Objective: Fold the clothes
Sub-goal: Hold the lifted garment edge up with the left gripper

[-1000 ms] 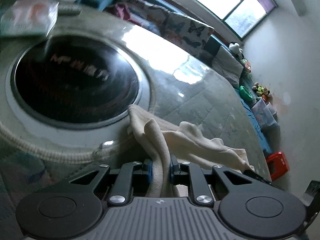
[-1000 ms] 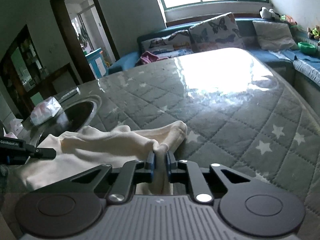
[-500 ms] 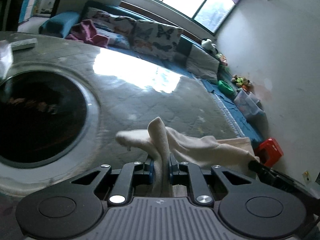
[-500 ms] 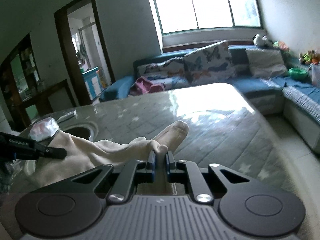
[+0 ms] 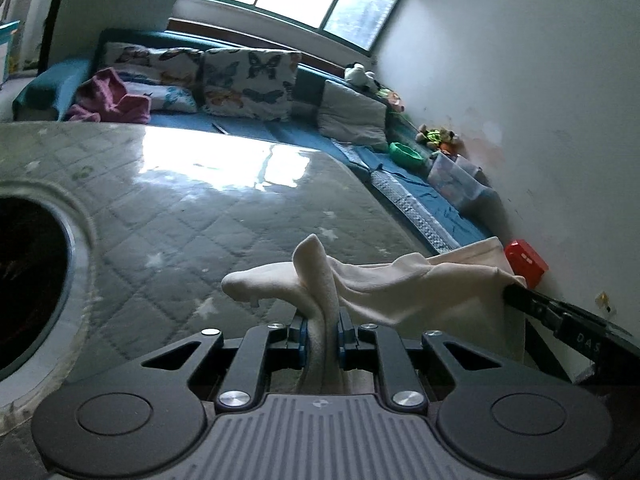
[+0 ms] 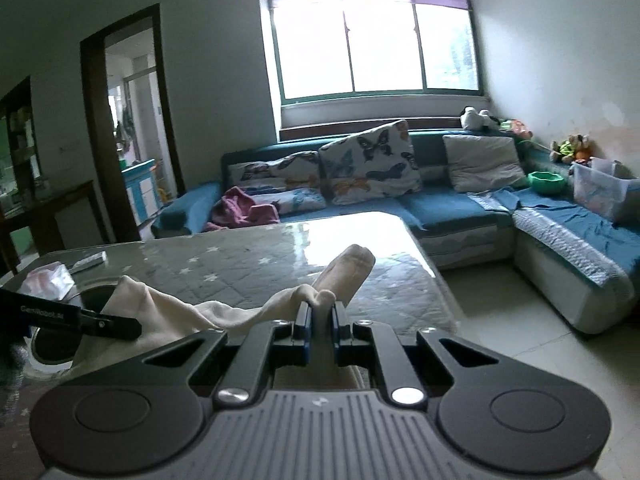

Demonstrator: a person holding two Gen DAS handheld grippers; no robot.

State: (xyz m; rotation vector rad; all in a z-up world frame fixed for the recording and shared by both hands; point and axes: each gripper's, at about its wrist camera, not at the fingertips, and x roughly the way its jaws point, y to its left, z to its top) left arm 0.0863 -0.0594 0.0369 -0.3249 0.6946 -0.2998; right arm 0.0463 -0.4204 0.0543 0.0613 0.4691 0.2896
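Observation:
A cream garment (image 5: pixel 400 284) hangs stretched between both grippers, lifted above the grey quilted star-patterned table (image 5: pixel 192 208). My left gripper (image 5: pixel 322 322) is shut on one bunched end of it, and the cloth runs right to the other gripper's tip (image 5: pixel 520 296). In the right wrist view my right gripper (image 6: pixel 319 312) is shut on the other end of the garment (image 6: pixel 224 312), with a fold (image 6: pixel 348 268) sticking up past the fingers. The left gripper's tip (image 6: pixel 112 326) shows at the left, pinching the cloth.
A round black inset (image 5: pixel 24 284) sits in the table at the left. A tissue pack (image 6: pixel 48 278) and a remote (image 6: pixel 86 261) lie at the table's far left. A blue corner sofa (image 6: pixel 460 204) with butterfly pillows stands behind. A red box (image 5: pixel 525 262) sits on the floor.
Both grippers have risen and tilted up with the garment, lifting it off the table. The views now show more of the sofa and window and less of the table.

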